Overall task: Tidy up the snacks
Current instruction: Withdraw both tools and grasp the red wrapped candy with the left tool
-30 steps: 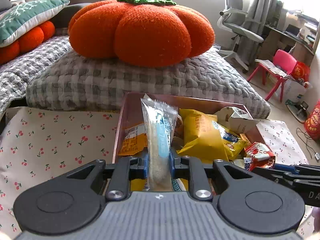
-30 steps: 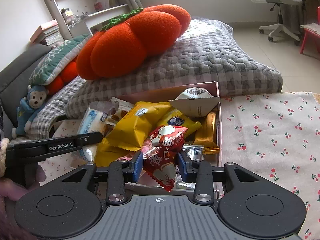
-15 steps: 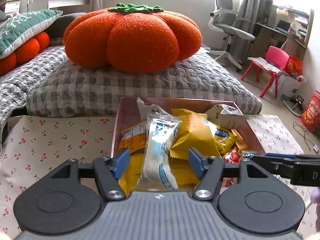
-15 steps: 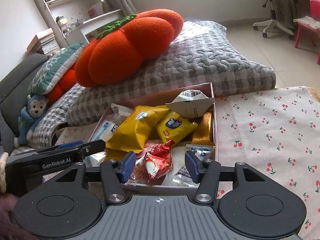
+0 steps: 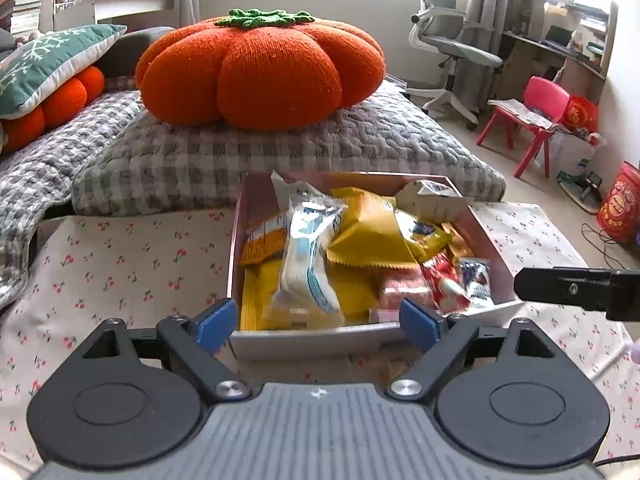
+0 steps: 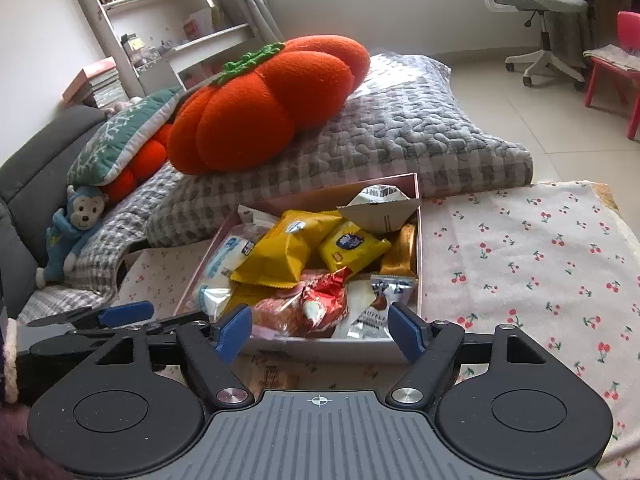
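Crinkly foil packets (image 5: 372,236) fill the pink box (image 6: 320,346); both hand-held grippers (image 5: 318,326) (image 6: 320,332) have just spread, empty.

Pink box (image 5: 486,240): floor hidden under piled snack packets; print on the packets too small or blurred to read. Yellow packet (image 5: 260,300) mostly covered by the white-and-blue packet (image 5: 308,264). Right gripper's arm (image 5: 580,286) cut off at the left view's right edge.

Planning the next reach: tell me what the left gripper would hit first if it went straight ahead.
Probably the near wall of the pink box, then the white-and-blue packet just behind; depth is unclear. The left gripper is open and empty.
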`<state>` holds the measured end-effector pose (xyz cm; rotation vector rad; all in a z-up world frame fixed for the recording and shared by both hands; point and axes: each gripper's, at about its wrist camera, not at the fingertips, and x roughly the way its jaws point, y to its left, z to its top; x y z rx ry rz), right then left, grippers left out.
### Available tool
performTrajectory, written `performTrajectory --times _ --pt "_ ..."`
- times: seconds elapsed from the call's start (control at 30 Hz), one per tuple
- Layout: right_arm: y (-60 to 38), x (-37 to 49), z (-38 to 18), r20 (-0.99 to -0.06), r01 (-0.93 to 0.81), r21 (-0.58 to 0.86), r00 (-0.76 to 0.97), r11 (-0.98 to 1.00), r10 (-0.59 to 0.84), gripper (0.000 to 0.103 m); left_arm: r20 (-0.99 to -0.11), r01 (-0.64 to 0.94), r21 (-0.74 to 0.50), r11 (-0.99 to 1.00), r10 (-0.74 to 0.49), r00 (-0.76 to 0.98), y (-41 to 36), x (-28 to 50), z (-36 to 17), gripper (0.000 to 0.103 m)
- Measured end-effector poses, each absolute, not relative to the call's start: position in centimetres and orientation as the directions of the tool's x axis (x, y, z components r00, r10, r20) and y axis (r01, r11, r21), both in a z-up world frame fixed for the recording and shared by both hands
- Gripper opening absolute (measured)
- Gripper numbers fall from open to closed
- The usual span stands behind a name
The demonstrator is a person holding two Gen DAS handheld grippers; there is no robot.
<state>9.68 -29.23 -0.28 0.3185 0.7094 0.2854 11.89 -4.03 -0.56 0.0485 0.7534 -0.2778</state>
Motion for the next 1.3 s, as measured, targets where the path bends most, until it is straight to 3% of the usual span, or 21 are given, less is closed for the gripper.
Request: performTrajectory --times 0.4,0.67,1.0,1.07,1.3 --pt "-29.0 5.7 0.1 -0.591 -0.177 0.355 0.718 0.918 0.367 0.089 -0.704 0.227 -0.042 0.973 -0.19 0.684 -3.4 8.1 -0.5 0.102" --pt "-29.4 4.3 -1.7 -0.594 -0.142 0.352 0.73 0.925 0.338 0.095 -0.753 0.156 -0.033 0.987 -0.128 0.646 -3.4 6.6 -2.0 0.103" --pt "-29.2 3.6 -3.3 -0.586 -0.083 0.29 0.772 0.953 0.245 0.095 -0.773 0.116 -0.128 0.985 -0.172 0.611 -4.8 6.3 -3.8 0.102" --pt "-29.1 3.8 -3.7 -0.593 -0.08 0.279 0.77 0.957 0.237 0.095 -0.763 0.121 -0.129 0.984 -0.177 0.621 -5.1 6.0 -3.9 0.101" --pt "-28.9 4.0 -5.2 -0.62 -0.068 0.257 0.753 0.964 0.219 0.096 -0.761 0.161 -0.125 0.979 -0.199 0.617 -5.7 5.5 -5.0 0.076"
